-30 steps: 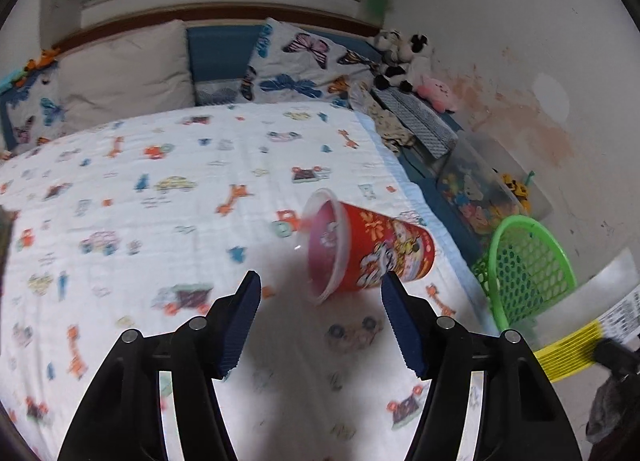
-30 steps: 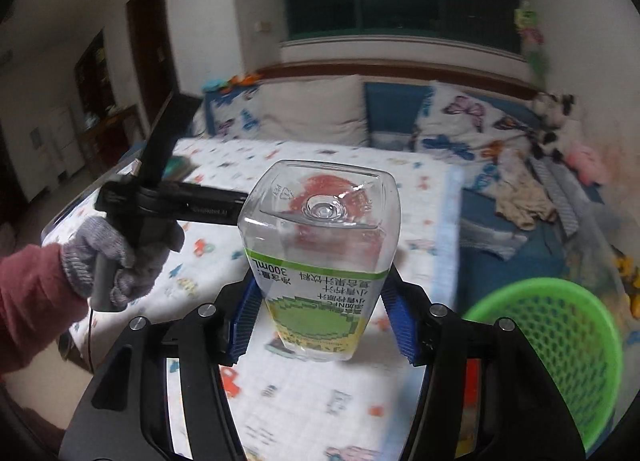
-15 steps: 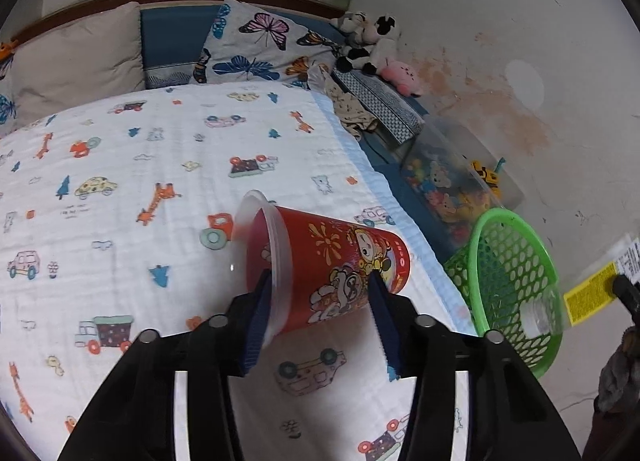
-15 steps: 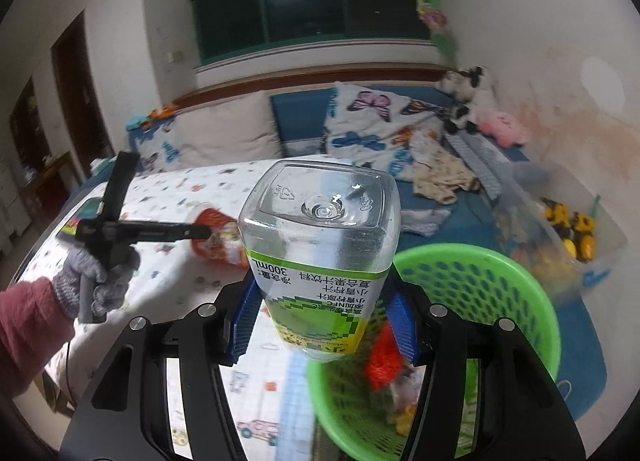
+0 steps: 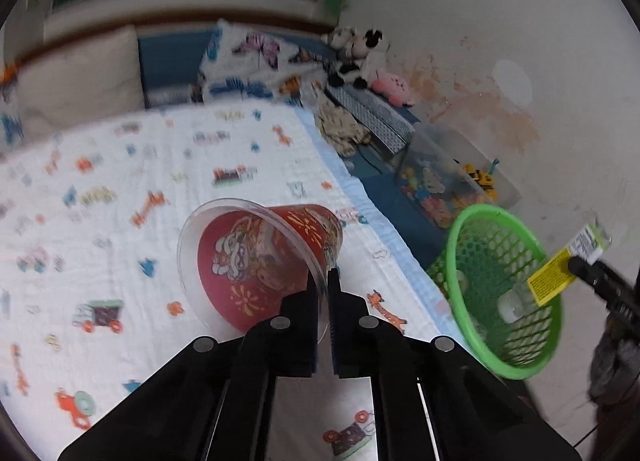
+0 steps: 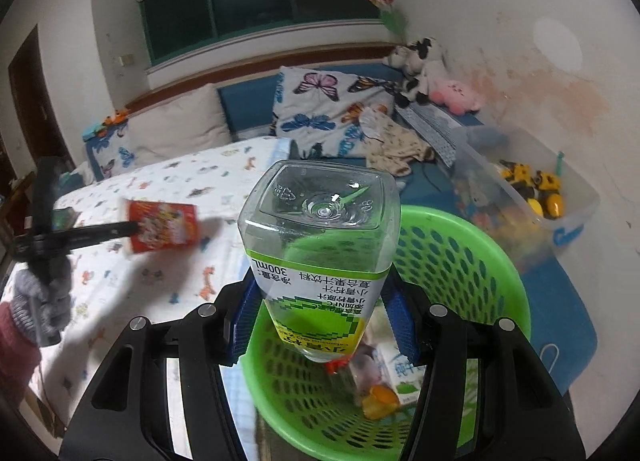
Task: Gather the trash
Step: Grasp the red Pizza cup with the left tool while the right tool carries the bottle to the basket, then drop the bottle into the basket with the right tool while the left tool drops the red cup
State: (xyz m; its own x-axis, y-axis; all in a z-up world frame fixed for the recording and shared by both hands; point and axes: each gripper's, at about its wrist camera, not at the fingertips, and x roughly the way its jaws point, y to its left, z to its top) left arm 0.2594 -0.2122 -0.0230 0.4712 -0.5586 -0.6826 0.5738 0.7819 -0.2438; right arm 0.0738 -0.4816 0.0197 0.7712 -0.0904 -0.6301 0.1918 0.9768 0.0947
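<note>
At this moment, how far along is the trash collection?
Done: a carton and scraps already lie in the green basket. In hand: the right gripper holds a clear bottle above it; the left gripper pinches the red cup's rim. Left: dropping both.

Bottle [image 6: 320,257] label reads "300mL", inverted, beside Chinese characters too small to read; its base bears a recycling triangle.

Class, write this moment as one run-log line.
left gripper: shut on red cup rim | right gripper: holding clear bottle over green basket
</note>
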